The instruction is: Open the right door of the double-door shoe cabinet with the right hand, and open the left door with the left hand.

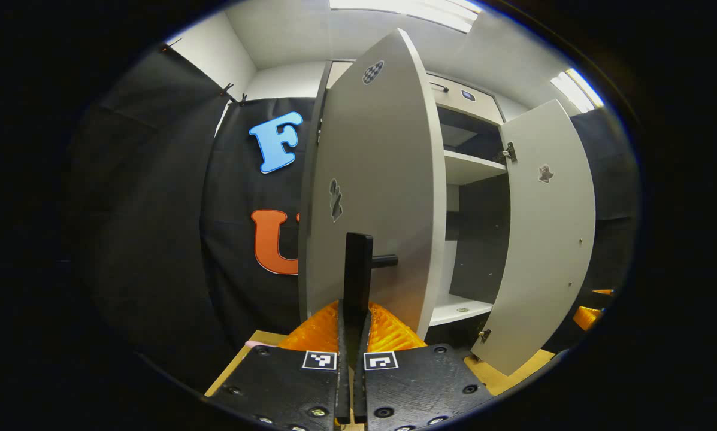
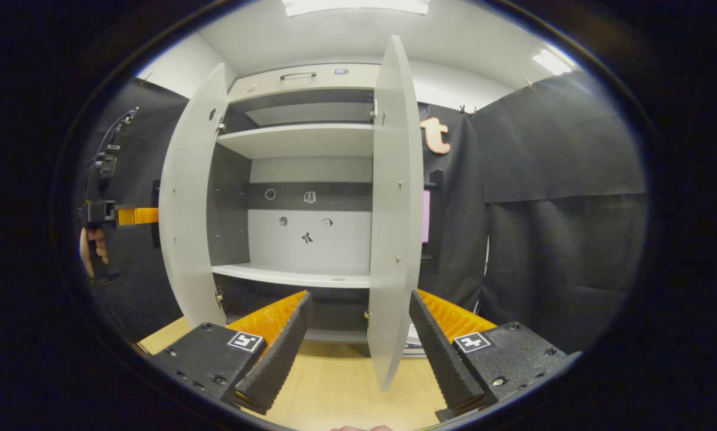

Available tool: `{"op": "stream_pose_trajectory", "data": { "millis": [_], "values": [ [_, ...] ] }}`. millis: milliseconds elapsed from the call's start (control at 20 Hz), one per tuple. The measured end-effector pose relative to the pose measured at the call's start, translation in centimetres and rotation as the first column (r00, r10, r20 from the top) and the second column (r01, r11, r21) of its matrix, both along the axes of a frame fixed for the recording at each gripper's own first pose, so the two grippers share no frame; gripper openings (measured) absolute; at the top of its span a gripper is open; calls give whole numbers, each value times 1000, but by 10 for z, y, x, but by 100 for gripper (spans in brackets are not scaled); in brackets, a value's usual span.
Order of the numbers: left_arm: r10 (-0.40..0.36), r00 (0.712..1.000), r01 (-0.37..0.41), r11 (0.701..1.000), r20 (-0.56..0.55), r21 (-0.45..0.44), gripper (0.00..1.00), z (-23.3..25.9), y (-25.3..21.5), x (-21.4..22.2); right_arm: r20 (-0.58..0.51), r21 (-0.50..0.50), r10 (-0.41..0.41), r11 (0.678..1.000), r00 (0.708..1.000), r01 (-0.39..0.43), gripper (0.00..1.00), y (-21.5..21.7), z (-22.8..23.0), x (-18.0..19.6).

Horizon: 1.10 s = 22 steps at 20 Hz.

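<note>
The shoe cabinet [image 2: 301, 140] stands with both doors swung wide. In the left gripper view, the left door [image 1: 376, 179] is nearly edge-on, and my left gripper [image 1: 354, 320] is shut on its black bar handle [image 1: 358, 266]. The right door [image 1: 550, 239] hangs open farther right. In the right gripper view, my right gripper [image 2: 358, 341] is open, and the right door [image 2: 394, 209] stands edge-on between its spread fingers without touching them. The left door [image 2: 190, 197] is at the left, where the left gripper [image 2: 145, 216], held by a hand [image 2: 91, 248], holds the door's outer side.
Inside the cabinet are white shelves [image 2: 292, 276], and small stickers mark the back panel [image 2: 307, 230]. A drawer front with a handle [image 2: 298, 75] tops the cabinet. A wooden floor [image 2: 334, 389] lies below. Black cloth walls [image 2: 550, 197] close in both sides.
</note>
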<state>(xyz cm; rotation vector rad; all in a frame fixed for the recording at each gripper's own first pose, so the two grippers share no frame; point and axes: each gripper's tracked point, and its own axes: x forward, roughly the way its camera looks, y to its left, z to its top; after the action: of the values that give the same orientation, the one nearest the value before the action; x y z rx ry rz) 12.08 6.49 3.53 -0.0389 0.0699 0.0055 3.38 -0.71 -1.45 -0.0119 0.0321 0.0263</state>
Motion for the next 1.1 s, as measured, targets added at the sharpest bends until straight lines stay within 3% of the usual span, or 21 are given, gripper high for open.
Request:
{"op": "stream_pose_trajectory", "data": {
  "millis": [450, 600, 750, 900, 1000, 1100],
  "values": [
    [134, 990, -134, 991, 33, 24, 1, 3, 82, -13, -15, -5, 33, 999, 999, -33, 100, 20, -4, 19],
    [73, 996, -71, 996, 46, -52, 0, 3, 85, -13, -23, -14, 45, 999, 999, -45, 100, 26, -7, 22],
    [55, 997, -53, 997, 46, -52, 1, 2, 88, -15, -29, -15, 47, 999, 998, -48, 100, 30, -9, 23],
    [113, 993, -111, 992, 36, -54, 1, -1, 88, -41, -25, -10, 48, 999, 999, -48, 100, 33, -8, 24],
    [179, 982, -180, 984, 59, 18, 1, -2, 86, -66, -22, -17, 41, 999, 999, -42, 100, 32, -8, 24],
    [179, 983, -180, 983, 38, 38, 0, -11, 63, -76, -27, -19, 47, 999, 999, -47, 100, 32, -7, 27]
  ]
}}
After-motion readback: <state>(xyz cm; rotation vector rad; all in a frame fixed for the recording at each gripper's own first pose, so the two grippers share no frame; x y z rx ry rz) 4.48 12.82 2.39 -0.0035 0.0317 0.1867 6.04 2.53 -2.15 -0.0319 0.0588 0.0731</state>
